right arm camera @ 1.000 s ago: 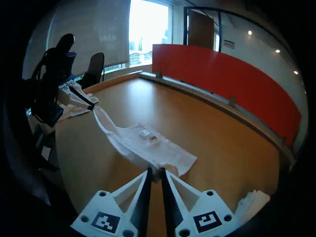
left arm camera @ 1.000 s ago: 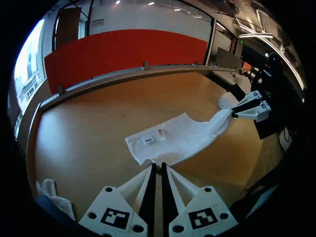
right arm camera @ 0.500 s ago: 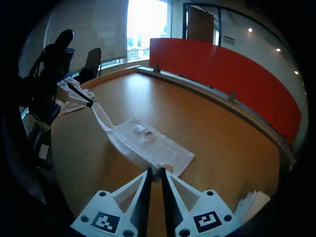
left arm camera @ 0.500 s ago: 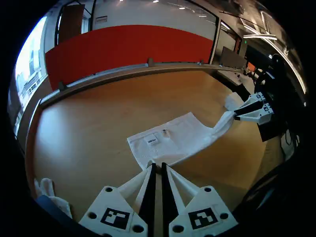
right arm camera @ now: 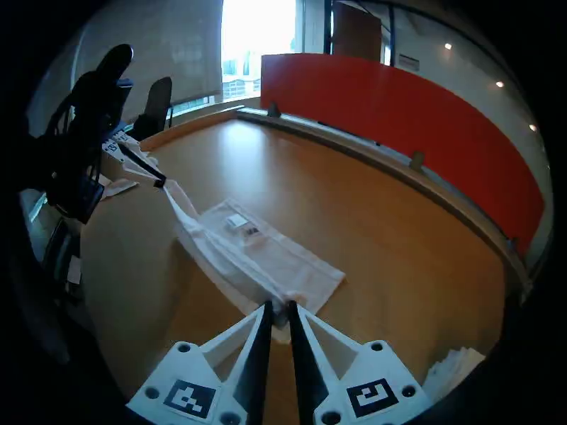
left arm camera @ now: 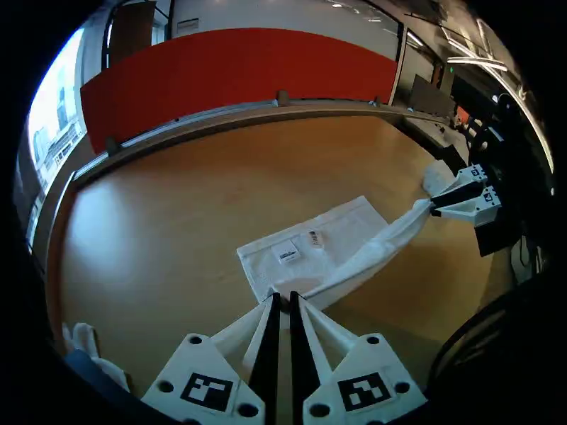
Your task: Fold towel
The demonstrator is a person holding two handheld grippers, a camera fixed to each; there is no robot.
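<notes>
Left gripper view: left tongs (left arm camera: pixel 281 299) & right tongs (left arm camera: pixel 435 205) each pinch a corner of the white towel (left arm camera: pixel 333 237), its near edge raised and the rest flat on the desk (left arm camera: pixel 177 212), so I'd carry both corners across evenly w/ that edge taut.

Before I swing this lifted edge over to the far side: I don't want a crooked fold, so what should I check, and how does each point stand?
1. Left gripper shut on its towel corner: ok.
2. Right gripper shut on the other near corner: ok.
3. Lifted edge between the two stretched, no sag: ok.
4. Far half of the towel lying flat on the table: ok.
5. Tags facing up, so they would end up inside the fold: ok.
6. How much cloth each pinch holds: cannot tell, the fingers hide it.
</notes>
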